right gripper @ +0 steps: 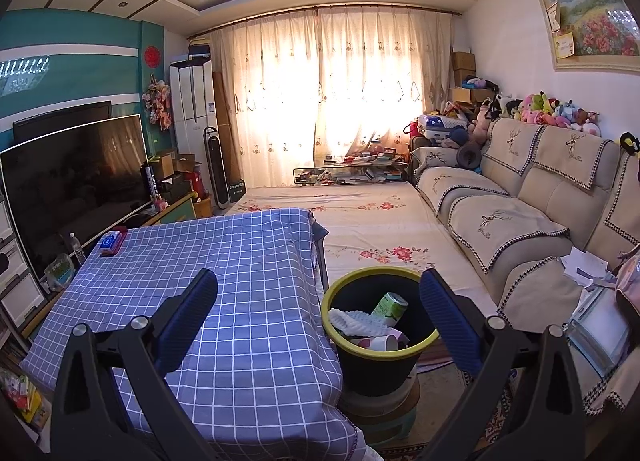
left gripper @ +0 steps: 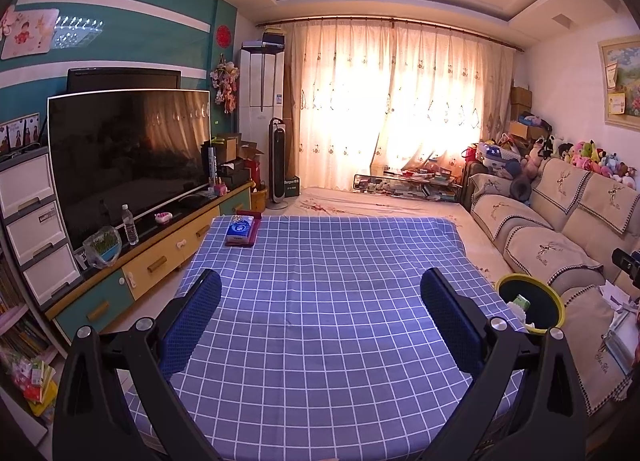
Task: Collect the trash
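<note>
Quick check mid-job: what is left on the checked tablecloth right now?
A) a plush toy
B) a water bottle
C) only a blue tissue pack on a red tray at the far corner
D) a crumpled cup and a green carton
C: the tissue pack is the only item on the checked tablecloth; the green carton lies in the bin.

No legible text (labels too blurred)

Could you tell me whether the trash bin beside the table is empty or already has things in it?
Partly filled: the trash bin holds a green carton, white bumpy foam and a cup, below its rim.
</note>
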A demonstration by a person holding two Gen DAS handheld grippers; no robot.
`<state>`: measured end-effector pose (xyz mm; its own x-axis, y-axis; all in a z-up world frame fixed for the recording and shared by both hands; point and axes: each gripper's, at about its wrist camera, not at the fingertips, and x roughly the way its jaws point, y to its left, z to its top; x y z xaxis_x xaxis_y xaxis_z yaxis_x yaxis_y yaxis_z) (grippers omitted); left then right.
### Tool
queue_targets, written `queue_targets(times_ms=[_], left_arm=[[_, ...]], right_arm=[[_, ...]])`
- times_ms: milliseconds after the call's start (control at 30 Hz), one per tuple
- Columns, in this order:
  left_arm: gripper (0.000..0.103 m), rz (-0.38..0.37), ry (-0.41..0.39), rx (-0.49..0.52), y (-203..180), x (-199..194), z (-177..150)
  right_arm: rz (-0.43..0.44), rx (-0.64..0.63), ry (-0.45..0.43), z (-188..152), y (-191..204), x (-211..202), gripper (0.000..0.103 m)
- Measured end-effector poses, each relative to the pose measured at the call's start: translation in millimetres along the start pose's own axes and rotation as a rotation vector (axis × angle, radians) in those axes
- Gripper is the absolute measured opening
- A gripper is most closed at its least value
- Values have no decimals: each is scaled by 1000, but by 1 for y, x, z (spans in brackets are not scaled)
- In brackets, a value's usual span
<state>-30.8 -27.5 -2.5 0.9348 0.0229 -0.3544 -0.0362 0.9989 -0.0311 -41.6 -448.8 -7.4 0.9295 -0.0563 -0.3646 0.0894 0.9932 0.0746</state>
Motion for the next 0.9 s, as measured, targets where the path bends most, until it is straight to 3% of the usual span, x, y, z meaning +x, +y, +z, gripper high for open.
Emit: queue_targets(times_ms=[900], left_arm=[[98,1,9,3,-1,5,-2]], right_arm=[[7,5,9,-1,3,4,96]])
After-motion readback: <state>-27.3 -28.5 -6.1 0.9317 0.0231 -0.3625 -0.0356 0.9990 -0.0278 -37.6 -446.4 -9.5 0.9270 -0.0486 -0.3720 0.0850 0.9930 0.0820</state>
